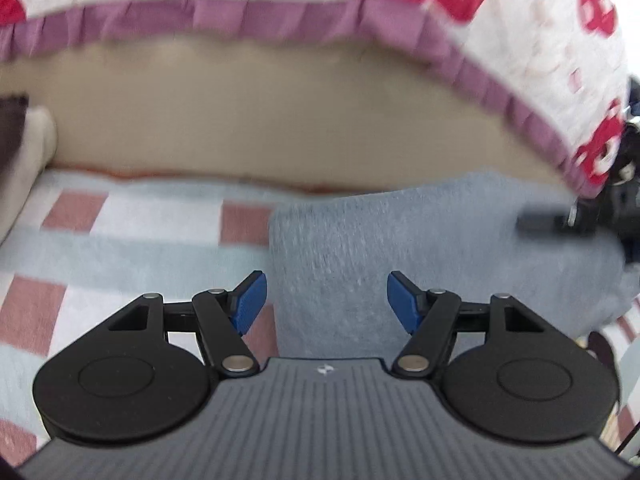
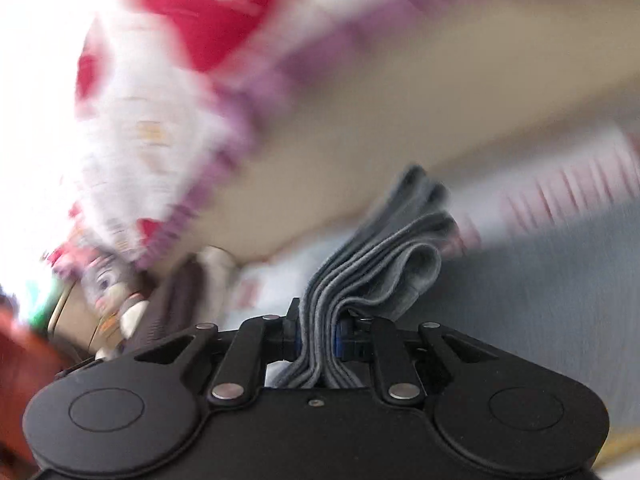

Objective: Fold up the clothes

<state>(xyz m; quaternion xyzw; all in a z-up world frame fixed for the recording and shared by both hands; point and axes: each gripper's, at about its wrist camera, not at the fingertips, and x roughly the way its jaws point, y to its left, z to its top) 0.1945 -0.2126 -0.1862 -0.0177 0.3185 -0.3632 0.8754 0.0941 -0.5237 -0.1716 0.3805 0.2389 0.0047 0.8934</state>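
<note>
The right tool [image 2: 316, 338] pinches several layers of grey cloth [image 2: 384, 248], folded at least once; the left tool [image 1: 322, 300] gapes empty, low in frame.

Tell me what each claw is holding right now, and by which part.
The right claw is shut on the grey garment, pinching a bunch of its stacked folded edges. The left claw is open above the same cloth and holds nothing.
</note>
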